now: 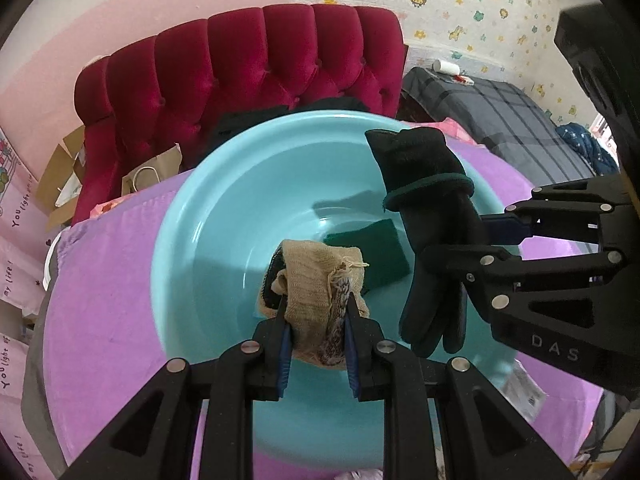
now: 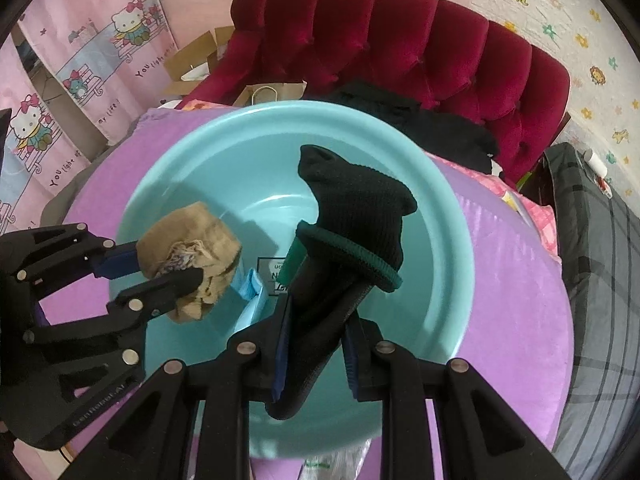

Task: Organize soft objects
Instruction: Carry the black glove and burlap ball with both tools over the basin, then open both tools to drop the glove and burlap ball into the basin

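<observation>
The round turquoise plastic basin (image 1: 208, 208) looks smooth and glossy. Over it hang a coarse, frayed beige knitted cloth bundle (image 1: 316, 280) and a matt black ribbed knit glove (image 2: 360, 208). Behind the basin, the crimson tufted velvet headboard (image 1: 240, 64) has a soft sheen.

A basin (image 1: 180, 240) sits on a covered counter (image 1: 100, 300), a tufted headboard (image 1: 240, 72) behind it and a bed (image 1: 500, 120) to its right. Above the basin, the left tongs (image 1: 316, 312) grip a rolled sock (image 1: 312, 284); just to their right, the right tongs (image 2: 316, 320) grip a glove (image 2: 352, 216). A folded cloth (image 1: 376, 252) lies in the basin.
</observation>
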The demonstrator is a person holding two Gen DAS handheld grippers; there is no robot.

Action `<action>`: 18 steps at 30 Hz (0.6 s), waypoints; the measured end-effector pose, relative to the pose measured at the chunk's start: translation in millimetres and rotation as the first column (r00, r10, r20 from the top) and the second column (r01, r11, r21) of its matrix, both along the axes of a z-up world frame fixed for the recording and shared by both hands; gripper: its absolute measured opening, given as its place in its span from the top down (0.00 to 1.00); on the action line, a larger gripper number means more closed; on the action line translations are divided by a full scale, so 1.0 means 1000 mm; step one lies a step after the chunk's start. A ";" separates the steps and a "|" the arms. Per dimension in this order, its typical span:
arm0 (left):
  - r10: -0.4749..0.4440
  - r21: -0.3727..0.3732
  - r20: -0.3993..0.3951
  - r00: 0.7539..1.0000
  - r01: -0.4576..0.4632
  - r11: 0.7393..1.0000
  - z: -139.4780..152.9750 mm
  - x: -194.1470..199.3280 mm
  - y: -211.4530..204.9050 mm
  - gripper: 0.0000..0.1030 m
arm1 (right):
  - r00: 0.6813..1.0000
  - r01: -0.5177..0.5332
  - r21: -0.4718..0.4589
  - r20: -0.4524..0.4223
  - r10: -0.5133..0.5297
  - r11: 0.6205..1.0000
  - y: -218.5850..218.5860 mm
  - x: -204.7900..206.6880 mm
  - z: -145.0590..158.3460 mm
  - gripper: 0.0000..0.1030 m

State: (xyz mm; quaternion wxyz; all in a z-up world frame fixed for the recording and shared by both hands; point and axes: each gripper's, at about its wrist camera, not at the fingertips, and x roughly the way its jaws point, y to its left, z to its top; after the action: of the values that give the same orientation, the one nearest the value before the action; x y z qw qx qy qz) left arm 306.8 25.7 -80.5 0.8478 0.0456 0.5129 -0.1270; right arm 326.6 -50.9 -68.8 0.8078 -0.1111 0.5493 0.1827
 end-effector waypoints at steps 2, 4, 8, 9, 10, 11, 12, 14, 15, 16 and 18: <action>0.010 -0.002 -0.013 1.000 -0.010 1.000 -0.006 0.005 0.000 0.77 | 1.000 0.005 0.007 -0.010 -0.005 1.000 0.001 0.005 -0.006 0.77; 0.020 -0.004 -0.021 1.000 -0.020 1.000 -0.012 0.009 0.002 0.77 | 1.000 0.006 0.008 -0.017 -0.006 1.000 0.004 0.008 -0.012 0.77; 0.023 0.003 -0.030 0.999 -0.023 1.000 -0.018 0.014 0.000 0.77 | 0.999 0.017 -0.002 -0.031 -0.017 1.000 0.006 0.016 -0.023 0.75; 0.020 0.005 -0.028 0.999 -0.020 1.000 -0.019 0.013 0.000 0.76 | 0.999 0.021 0.006 -0.037 -0.021 1.000 0.006 0.018 -0.024 0.75; 0.012 0.007 -0.024 1.000 -0.012 1.000 -0.018 0.013 -0.001 0.74 | 0.999 0.026 0.013 -0.039 -0.025 1.000 0.005 0.019 -0.024 0.73; 0.006 0.008 -0.020 1.000 -0.006 1.000 -0.018 0.012 -0.002 0.74 | 0.999 0.029 0.016 -0.036 -0.029 0.999 0.004 0.020 -0.023 0.72; -0.001 0.012 -0.017 1.000 0.002 1.000 -0.017 0.010 -0.002 0.73 | 0.999 0.030 0.019 -0.032 -0.030 0.999 0.004 0.020 -0.022 0.69; -0.019 0.026 -0.006 1.000 0.019 0.999 -0.015 0.007 -0.004 0.67 | 0.999 0.036 0.024 -0.023 -0.035 0.999 0.004 0.020 -0.017 0.67; -0.018 0.043 0.002 1.000 0.018 0.999 -0.014 0.005 -0.005 0.62 | 0.999 0.041 0.025 -0.016 -0.040 0.999 0.003 0.020 -0.015 0.63; -0.015 0.053 0.006 1.000 0.014 0.999 -0.013 0.005 -0.005 0.52 | 0.999 0.044 0.028 -0.009 -0.044 0.999 0.002 0.020 -0.013 0.58; -0.004 0.058 0.014 1.000 0.003 0.998 -0.011 0.004 -0.005 0.25 | 0.999 0.052 0.032 0.002 -0.052 0.998 0.002 0.020 -0.008 0.52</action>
State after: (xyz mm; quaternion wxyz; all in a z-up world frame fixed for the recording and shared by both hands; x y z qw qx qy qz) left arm 310.6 20.7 -91.6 0.8496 0.0718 0.5101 -0.1131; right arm 346.7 -49.2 -77.0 0.8148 -0.0842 0.5478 0.1702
